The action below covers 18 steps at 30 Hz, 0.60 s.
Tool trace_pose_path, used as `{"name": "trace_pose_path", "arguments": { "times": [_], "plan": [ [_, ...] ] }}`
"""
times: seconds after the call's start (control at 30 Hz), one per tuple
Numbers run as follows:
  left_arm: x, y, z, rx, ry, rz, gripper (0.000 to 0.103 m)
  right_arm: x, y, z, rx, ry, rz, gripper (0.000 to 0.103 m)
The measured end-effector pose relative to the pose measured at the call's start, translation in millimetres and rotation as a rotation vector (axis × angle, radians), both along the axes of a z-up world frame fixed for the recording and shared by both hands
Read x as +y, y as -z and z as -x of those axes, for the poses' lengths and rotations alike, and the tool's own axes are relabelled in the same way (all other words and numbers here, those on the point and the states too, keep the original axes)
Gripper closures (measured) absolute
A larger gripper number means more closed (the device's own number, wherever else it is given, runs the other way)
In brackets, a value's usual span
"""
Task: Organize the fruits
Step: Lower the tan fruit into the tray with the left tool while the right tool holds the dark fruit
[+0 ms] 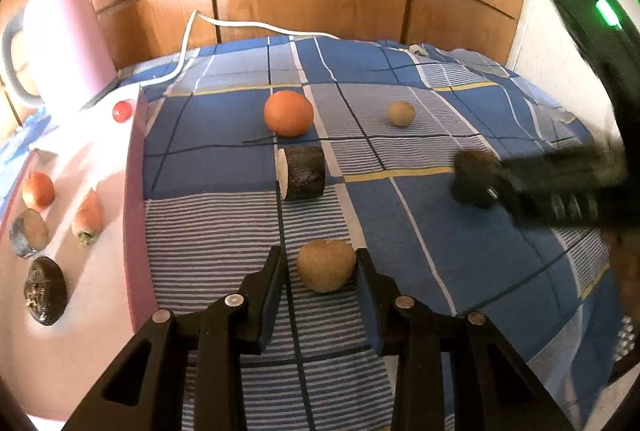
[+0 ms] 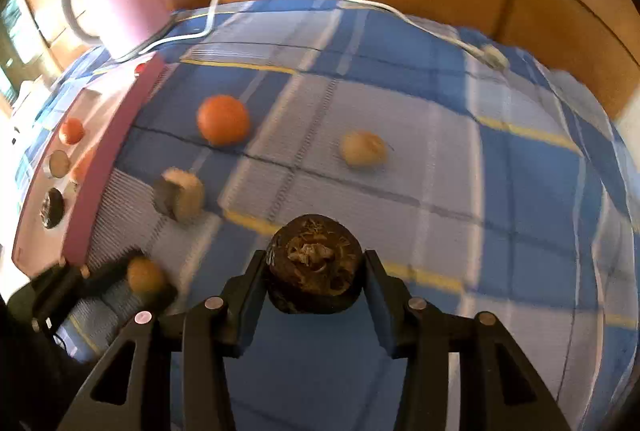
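A tan kiwi [image 1: 326, 265] lies on the blue checked cloth between the fingers of my left gripper [image 1: 318, 257]. The right pad touches it and a thin gap shows on the left, so the gripper is open. My right gripper [image 2: 315, 257] is shut on a dark brown round fruit [image 2: 314, 263], with both pads against its sides. In the left wrist view that gripper [image 1: 476, 179] is a blurred shape at the right. On the cloth beyond are an orange [image 1: 289, 113], a second tan fruit [image 1: 401, 113] and a dark cylinder piece with a white end [image 1: 302, 173].
A pink tray [image 1: 134, 191] along the left edge of the cloth holds several fruits, one of them dark brown [image 1: 44, 291]. A pink kettle [image 1: 66, 39] stands behind it, with a white cable [image 1: 240, 25] trailing along the back. Wooden cupboard doors close off the rear.
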<state>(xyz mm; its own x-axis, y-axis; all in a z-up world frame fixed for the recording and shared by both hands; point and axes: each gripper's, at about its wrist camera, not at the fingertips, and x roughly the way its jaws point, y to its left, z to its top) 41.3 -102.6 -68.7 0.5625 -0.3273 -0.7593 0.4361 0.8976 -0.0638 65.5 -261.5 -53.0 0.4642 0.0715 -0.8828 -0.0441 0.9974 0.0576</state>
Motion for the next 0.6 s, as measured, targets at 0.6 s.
{"name": "trace_pose_path", "arguments": {
  "times": [0.6],
  "plan": [
    [56.5,-77.8,-7.2,0.038,-0.062,0.264,0.075,-20.7,13.1,34.5,-0.055,0.108,-0.002,0.056]
  ]
}}
